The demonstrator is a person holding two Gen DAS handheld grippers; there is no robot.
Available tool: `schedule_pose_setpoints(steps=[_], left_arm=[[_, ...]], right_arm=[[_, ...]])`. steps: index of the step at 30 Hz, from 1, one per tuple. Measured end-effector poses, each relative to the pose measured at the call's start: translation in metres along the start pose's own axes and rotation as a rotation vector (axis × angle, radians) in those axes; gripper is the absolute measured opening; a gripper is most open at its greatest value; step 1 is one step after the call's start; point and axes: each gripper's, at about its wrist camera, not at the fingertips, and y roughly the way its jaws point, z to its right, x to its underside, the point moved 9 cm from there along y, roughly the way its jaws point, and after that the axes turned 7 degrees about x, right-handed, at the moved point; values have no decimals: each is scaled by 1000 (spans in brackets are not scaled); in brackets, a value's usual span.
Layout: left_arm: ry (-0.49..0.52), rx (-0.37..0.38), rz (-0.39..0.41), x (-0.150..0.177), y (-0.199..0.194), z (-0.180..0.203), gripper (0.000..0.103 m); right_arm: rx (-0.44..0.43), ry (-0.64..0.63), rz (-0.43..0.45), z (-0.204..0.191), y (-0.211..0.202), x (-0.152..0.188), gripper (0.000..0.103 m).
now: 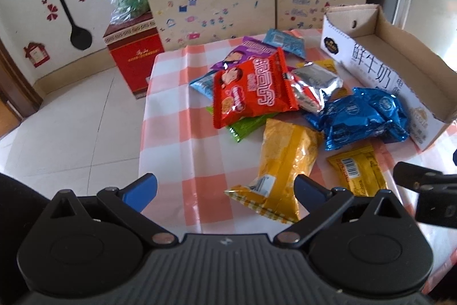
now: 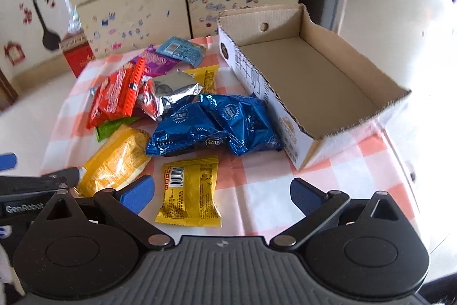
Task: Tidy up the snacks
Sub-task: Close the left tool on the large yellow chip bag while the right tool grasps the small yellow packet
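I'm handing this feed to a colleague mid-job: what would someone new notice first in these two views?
First, the bright heap of snack packets on the checked tablecloth, topped by a red packet with shiny dark blue packets on its right side. Next, the open cardboard box to the right of the heap, with nothing inside. Both the left gripper and right gripper hang open near the table's front edge, holding nothing.
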Motion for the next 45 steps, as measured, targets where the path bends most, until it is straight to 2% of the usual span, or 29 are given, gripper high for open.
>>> schedule_pose_setpoints(steps=[4, 9, 22, 34, 39, 45], left_arm=[[4, 19, 10, 2, 0, 3, 101], [6, 31, 7, 4, 2, 2, 101], [6, 44, 15, 8, 10, -8, 101], [103, 131, 57, -5, 29, 26, 101], [149, 132, 28, -6, 49, 40, 100], [152, 136, -2, -3, 72, 42, 96]], right_arm=[[-28, 51, -1, 7, -4, 5, 103], [7, 48, 5, 14, -7, 7, 103], [25, 65, -5, 22, -3, 13, 103], [34, 128, -21, 30, 6, 15, 103], [44, 119, -28, 28, 11, 17, 103], [46, 117, -35, 27, 18, 19, 101]])
